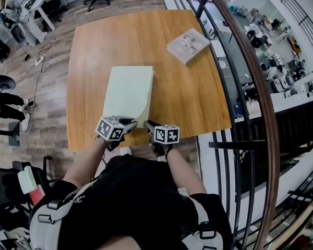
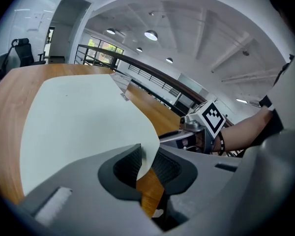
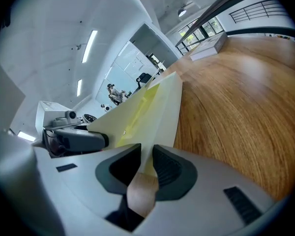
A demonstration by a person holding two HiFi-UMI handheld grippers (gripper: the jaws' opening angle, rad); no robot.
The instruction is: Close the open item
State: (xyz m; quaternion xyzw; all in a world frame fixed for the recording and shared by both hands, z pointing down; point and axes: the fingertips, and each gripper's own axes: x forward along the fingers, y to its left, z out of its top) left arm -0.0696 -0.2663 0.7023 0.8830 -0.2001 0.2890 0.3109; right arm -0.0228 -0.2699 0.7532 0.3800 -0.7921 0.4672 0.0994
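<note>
Folder (image 1: 128, 90) lies at the table's (image 1: 198, 98) front edge. Right gripper (image 1: 148, 124) pinches its corner, likely to steady it. Left gripper (image 1: 129, 122) sits loose around the cover (image 2: 88, 122), so it can fall shut.

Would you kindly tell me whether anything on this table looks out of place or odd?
The pale yellow-green paper pad on the wooden table is not flat: its top sheet's near right corner curls upward between the left gripper's jaws. The white printed booklet at the far right lies askew to the table's edges.
</note>
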